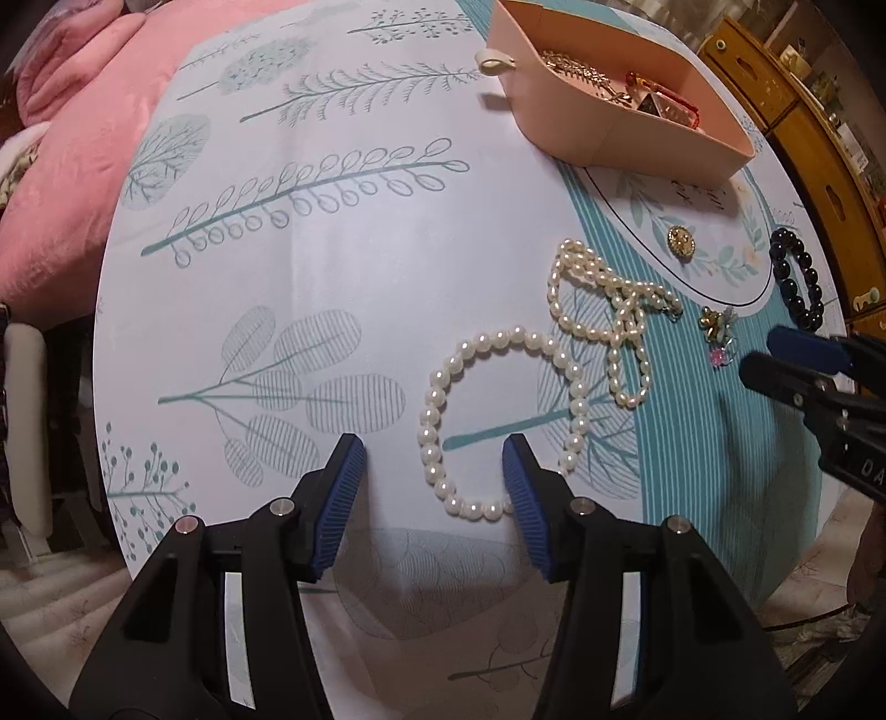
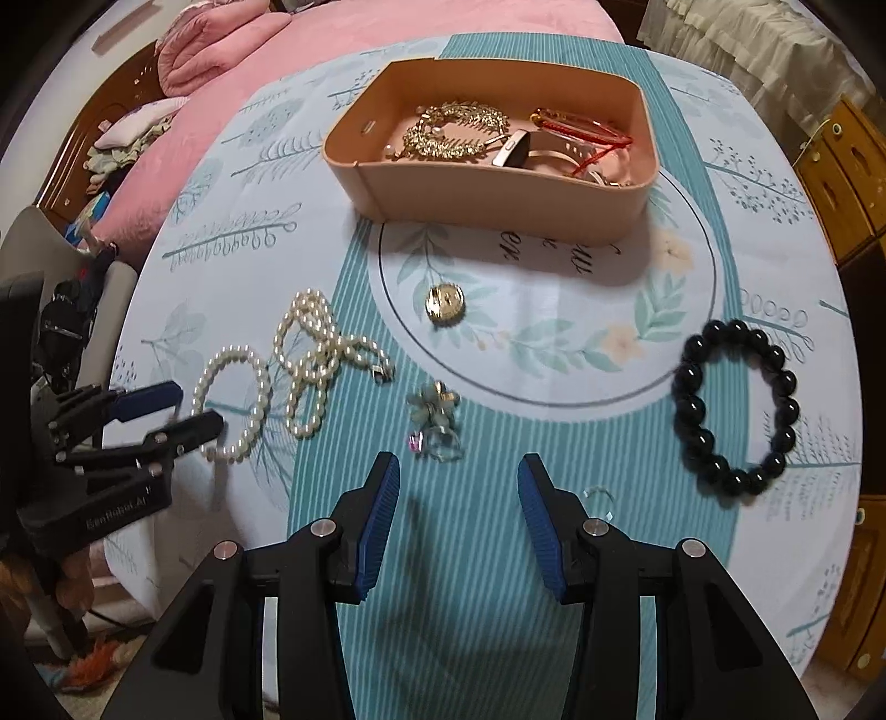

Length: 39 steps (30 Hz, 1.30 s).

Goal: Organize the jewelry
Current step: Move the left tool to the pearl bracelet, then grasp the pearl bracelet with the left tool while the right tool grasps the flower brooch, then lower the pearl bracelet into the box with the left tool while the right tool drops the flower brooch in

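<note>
A pink box [image 2: 498, 194] [image 1: 620, 133] at the table's far side holds a gold necklace [image 2: 454, 130], a red bangle [image 2: 581, 130] and other pieces. On the cloth lie a pearl bracelet [image 1: 498, 421] [image 2: 235, 401], a tangled pearl necklace [image 1: 603, 310] [image 2: 315, 354], a gold brooch [image 2: 444, 303] [image 1: 680, 242], a flower brooch [image 2: 434, 423] [image 1: 718, 332] and a black bead bracelet [image 2: 733, 407] [image 1: 794, 277]. My left gripper [image 1: 433, 459] [image 2: 183, 410] is open, its fingers straddling the pearl bracelet's near side. My right gripper [image 2: 458, 476] [image 1: 769, 354] is open and empty, just short of the flower brooch.
The round table [image 1: 332, 277] wears a white and teal leaf-print cloth. A small clear ring [image 2: 599, 498] lies by my right gripper's right finger. A pink bed [image 2: 343, 39] stands beyond the table, wooden drawers [image 2: 847, 183] to the right, a chair [image 2: 66, 266] at left.
</note>
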### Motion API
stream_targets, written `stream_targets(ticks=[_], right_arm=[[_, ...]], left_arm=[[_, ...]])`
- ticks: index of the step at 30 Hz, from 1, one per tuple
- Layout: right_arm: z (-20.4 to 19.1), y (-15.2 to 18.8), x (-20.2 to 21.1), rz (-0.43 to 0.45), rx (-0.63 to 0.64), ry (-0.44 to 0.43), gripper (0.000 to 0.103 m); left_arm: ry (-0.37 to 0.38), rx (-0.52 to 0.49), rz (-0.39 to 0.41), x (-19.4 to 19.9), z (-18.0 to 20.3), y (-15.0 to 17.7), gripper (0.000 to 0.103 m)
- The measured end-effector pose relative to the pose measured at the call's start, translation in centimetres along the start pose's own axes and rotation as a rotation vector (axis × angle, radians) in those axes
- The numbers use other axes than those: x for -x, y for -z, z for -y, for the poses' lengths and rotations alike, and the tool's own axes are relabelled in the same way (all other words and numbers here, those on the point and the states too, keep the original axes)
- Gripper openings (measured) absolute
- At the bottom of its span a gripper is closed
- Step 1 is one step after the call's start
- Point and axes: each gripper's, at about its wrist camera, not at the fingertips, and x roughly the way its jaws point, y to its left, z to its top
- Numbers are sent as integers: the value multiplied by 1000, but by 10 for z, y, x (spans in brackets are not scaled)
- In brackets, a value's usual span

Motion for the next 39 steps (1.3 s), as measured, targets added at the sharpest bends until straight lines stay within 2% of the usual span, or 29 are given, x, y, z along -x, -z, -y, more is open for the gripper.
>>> stream_targets(ticks=[4,8,10,11,12,13,15,19,23,29,39], right_arm=[[-3,-10,-10,16,1,2,45],[-12,-16,-21,22,36,30,45],[-18,-16,-24,39,62,58,40],[-21,-15,-26,43,76,67,38],[-25,-15,-26,50,101,82,29],[-27,-15,-27,55,118,96,20],[-31,-14,-28,57,134,103,20],[-27,-12,-25,59,107,57,19],[-21,-11,-12,89,86,30,19],[-11,-15,14,146,46,10,19],[4,-19,63,243,-4,-19,19]], left_arm=[[-8,-4,7,-3,5,-7,49],[-15,9,16,-2,3,-12,45],[-18,18,21,-1,2,-12,43],[-18,23,25,0,2,-13,38],[-20,28,30,0,-1,-11,28],[-22,31,36,1,-1,-12,22],[-27,29,38,0,0,-11,6],[-29,34,37,2,0,-9,5],[62,100,28,7,-9,-5,5],[117,126,89,37,-12,-9,5],[181,86,203,99,9,-38,5]])
